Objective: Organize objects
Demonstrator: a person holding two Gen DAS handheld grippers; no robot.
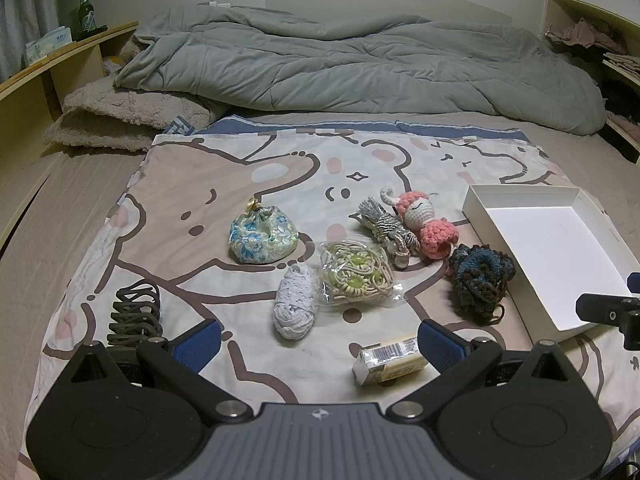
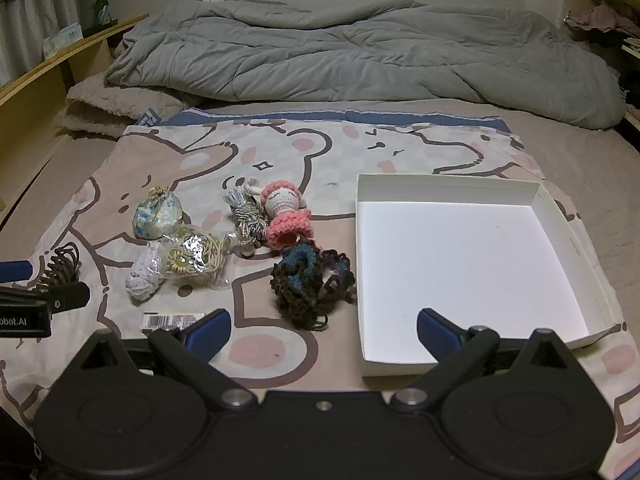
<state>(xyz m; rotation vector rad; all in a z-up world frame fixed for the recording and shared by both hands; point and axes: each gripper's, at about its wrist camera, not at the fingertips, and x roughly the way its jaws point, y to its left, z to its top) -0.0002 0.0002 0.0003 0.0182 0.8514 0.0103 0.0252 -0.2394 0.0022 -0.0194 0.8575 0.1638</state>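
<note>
A: What fills the left wrist view?

B: The left gripper (image 1: 318,340) hovers low in the frame, jaws spread wide with nothing between the blue pads. Above it, at frame center, small objects lie scattered on a cartoon-print sheet (image 1: 192,184): a floral drawstring pouch (image 1: 262,238), a white yarn bundle (image 1: 295,309), a clear bag of beige cords (image 1: 357,273), a striped tassel charm (image 1: 386,226), a pink crochet doll (image 1: 426,224) and a dark crochet scrunchie (image 1: 480,282).

A: Anything nearer the jaws?

B: A small carton with a barcode (image 1: 390,362) lies at lower center, partly behind the right-hand pad. A dark coiled cord (image 1: 136,314) sits at lower left, just above the other finger.

A: Where is the container?

B: A white open box (image 1: 500,200) rests at the right edge of the frame, empty, with the scrunchie just beside its near-left side.

A: And the right wrist view?

B: The right gripper (image 2: 324,330) is also spread wide and holds nothing. Its right-hand finger stands in front of the box (image 2: 440,186), which takes up the right half of the frame. The scrunchie (image 2: 312,284) lies at center, the doll (image 2: 286,216) just above it; the other items cluster at center left. The left gripper's tip pokes in at the left edge.

A: The background?

B: A rumpled grey duvet (image 1: 360,64) spans the top of the frame; a green bottle (image 1: 84,14) stands on a shelf at upper left.
</note>
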